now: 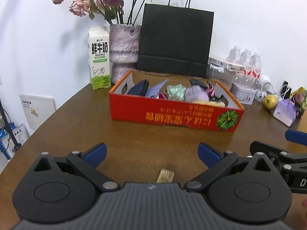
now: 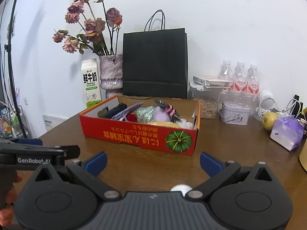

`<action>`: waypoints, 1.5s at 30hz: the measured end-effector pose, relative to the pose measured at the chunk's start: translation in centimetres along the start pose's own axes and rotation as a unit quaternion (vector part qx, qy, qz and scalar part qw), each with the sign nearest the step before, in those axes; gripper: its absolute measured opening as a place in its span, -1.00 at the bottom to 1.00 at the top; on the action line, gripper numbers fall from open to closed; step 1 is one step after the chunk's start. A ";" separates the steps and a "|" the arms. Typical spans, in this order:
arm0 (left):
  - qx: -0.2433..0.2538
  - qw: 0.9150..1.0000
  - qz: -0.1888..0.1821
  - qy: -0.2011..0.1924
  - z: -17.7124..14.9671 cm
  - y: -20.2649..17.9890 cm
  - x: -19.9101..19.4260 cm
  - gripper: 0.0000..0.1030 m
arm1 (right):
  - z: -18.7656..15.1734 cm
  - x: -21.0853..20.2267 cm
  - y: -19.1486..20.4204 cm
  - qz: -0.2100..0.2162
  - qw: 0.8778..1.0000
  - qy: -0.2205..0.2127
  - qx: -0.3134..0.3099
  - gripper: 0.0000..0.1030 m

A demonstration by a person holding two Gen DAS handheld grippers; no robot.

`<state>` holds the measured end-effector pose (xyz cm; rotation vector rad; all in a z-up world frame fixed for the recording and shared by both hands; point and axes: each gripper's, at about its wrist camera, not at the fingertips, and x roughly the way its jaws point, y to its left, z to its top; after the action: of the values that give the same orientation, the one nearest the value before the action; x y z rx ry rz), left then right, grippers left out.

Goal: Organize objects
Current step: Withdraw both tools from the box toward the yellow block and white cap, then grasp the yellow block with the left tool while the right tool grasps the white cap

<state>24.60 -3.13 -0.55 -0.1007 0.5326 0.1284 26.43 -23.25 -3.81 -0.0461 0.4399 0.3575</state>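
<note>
1. Far ahead and to the left of the left gripper (image 1: 152,154), a milk carton (image 1: 99,57) and a vase of dried roses (image 1: 124,44) stand upright against the wall, likely parked there to keep the middle of the desk (image 1: 76,122) free.
2. The left gripper hovers low over the desk, spread wide with nothing between its fingers; a small wooden block (image 1: 165,176) lies just under its nose, probably the next pick.
3. Straight ahead of both grippers sits the red box (image 1: 172,113), open-topped and already holding soft odds and ends; it looks like the collecting bin.
4. The right gripper (image 2: 153,162) is equally wide and empty; a white round object (image 2: 181,188) peeks out right beneath it.
5. Ahead to its right, a tin (image 2: 235,114), water bottles (image 2: 239,76), a yellow-green fruit (image 2: 269,120) and a purple bag (image 2: 286,132) crowd the wall side, not yet sorted.
</note>
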 end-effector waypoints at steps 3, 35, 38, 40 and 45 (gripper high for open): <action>-0.002 1.000 0.002 0.004 -0.8 0.1 -0.8 1.00 | -0.8 -0.8 0.2 0.001 1.000 0.002 -0.005 1.00; 0.028 0.997 0.011 0.070 -5.0 -1.1 -0.9 1.00 | -6.9 -3.6 -2.5 -0.017 0.997 0.064 -0.028 1.00; 0.033 0.997 0.015 0.073 -4.6 -1.3 0.1 1.00 | -6.3 -2.7 -2.8 -0.021 0.997 0.066 -0.039 1.00; 0.032 0.996 0.015 0.077 -4.3 -1.4 0.9 1.00 | -5.9 -2.1 -3.0 -0.022 0.997 0.067 -0.041 1.00; 0.031 0.996 0.021 0.083 -3.4 -1.8 3.0 1.00 | -5.0 -0.3 -3.4 -0.016 0.997 0.068 -0.026 1.00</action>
<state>25.71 -5.11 -4.91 -0.0400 0.7043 0.1447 25.28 -27.15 -8.34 -0.1282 0.5646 0.3355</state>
